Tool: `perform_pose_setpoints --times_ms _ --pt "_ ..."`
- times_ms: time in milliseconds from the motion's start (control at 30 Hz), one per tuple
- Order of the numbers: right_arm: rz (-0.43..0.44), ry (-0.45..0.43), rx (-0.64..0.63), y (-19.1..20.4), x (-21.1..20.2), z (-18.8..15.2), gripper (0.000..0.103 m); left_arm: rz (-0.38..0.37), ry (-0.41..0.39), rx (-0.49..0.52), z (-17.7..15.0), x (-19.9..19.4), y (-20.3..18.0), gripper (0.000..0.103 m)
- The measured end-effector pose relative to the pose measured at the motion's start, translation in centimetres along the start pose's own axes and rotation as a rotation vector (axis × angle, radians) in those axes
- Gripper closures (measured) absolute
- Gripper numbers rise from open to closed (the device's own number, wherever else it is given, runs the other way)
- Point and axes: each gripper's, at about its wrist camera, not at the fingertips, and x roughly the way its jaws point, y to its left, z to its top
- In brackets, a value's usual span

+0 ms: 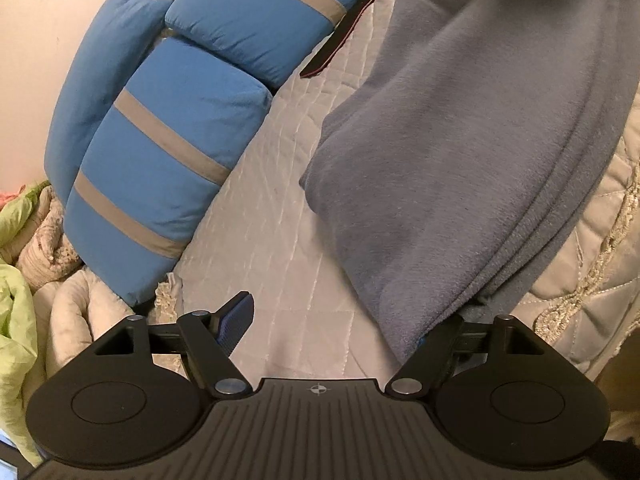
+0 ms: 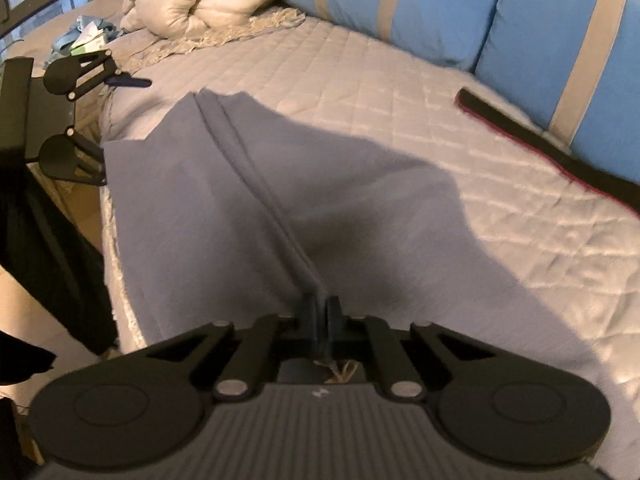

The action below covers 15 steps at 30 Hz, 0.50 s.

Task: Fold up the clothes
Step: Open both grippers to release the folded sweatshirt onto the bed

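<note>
- Grey-blue garment: lies doubled on the quilted bed, one end lifted.
- Right gripper: clamped on its layered edge.
- Left gripper: jaws apart, cloth draped over one finger (not pinched).
- Handling: probably soft, limp and light; grip stacked edges at corners.

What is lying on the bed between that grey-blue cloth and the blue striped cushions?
In the right wrist view, between the grey-blue cloth and the blue striped cushions there is pale quilted bedcover and a dark strap with a red edge.
</note>
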Motion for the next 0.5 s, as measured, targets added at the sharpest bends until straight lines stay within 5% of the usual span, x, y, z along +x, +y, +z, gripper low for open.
perform_pose_setpoints --times_ms 233,333,433,500 --pt "-0.081 -0.028 -0.053 0.2 -0.5 1.6 0.098 0.016 0.005 -0.002 0.3 -0.1 -0.1 0.03" --pt "-0.153 0.009 -0.052 0.6 0.7 1.6 0.066 0.028 -0.002 0.008 0.3 -0.5 -0.2 0.03" --pt "-0.212 -0.025 0.016 0.7 0.7 1.5 0.023 0.034 -0.022 0.022 0.0 -1.4 -0.4 0.03" --pt "-0.237 -0.07 0.083 1.1 0.1 1.2 0.02 0.039 -0.035 0.031 -0.2 -2.0 -0.5 0.03"
